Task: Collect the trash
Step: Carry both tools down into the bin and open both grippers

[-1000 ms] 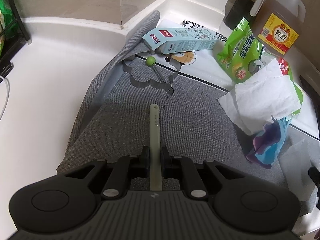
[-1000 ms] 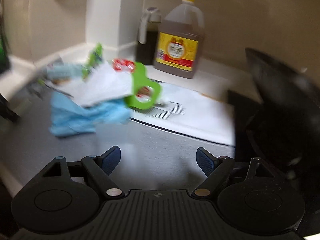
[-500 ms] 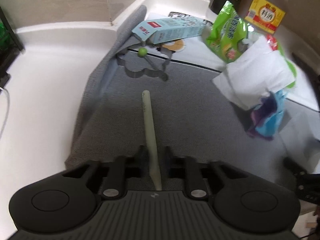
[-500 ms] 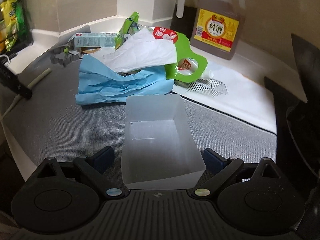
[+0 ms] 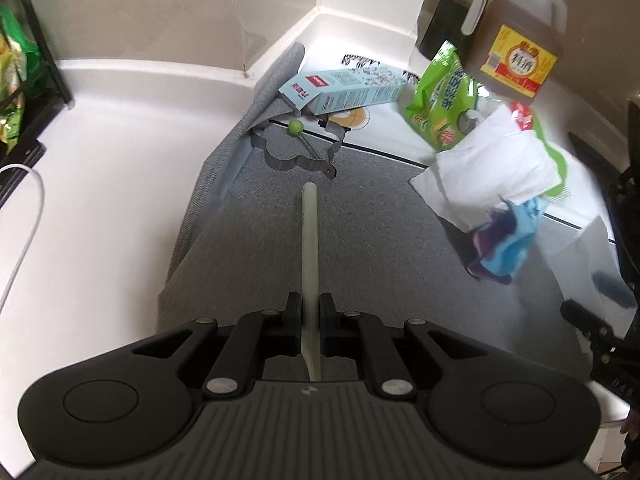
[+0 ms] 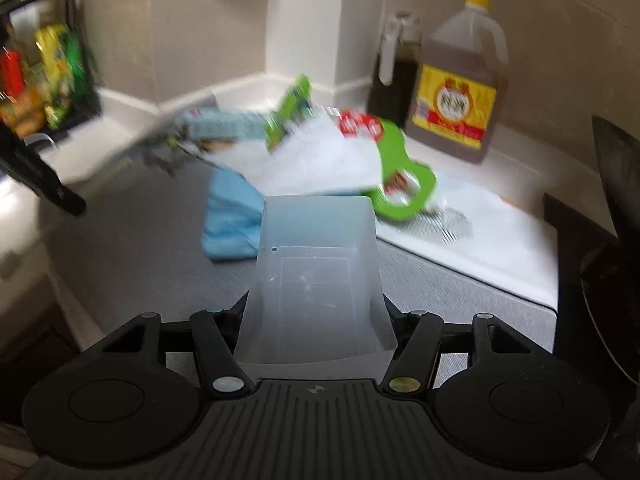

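My left gripper [image 5: 310, 308] is shut on a pale flat stick [image 5: 310, 232], which juts forward above the grey mat [image 5: 380, 260]. Beyond it lie a light blue carton [image 5: 344, 92], a green bag [image 5: 444, 96], white paper [image 5: 492, 164] and a crumpled blue wrapper [image 5: 504, 244]. In the right wrist view, a translucent plastic box [image 6: 316, 272] sits between the jaws of my right gripper [image 6: 314, 312]. The jaws are closing and the fingers meet its two side walls. Behind the box lie the blue wrapper [image 6: 230, 220], the white paper [image 6: 324, 164] and a green pack [image 6: 400, 176].
A big jug of brown liquid [image 5: 516, 52] and a dark bottle [image 5: 452, 20] stand in the back corner. A metal ring mould with a green knob [image 5: 298, 152] lies on the mat. To the left are a white counter [image 5: 112, 160], a black rack [image 5: 24, 80] and a white cable [image 5: 28, 224]. A dark pan [image 6: 612, 240] is at the right.
The left gripper has risen a little with the stick. The plastic box came between the right gripper's wide jaws, which have since narrowed onto its sides.
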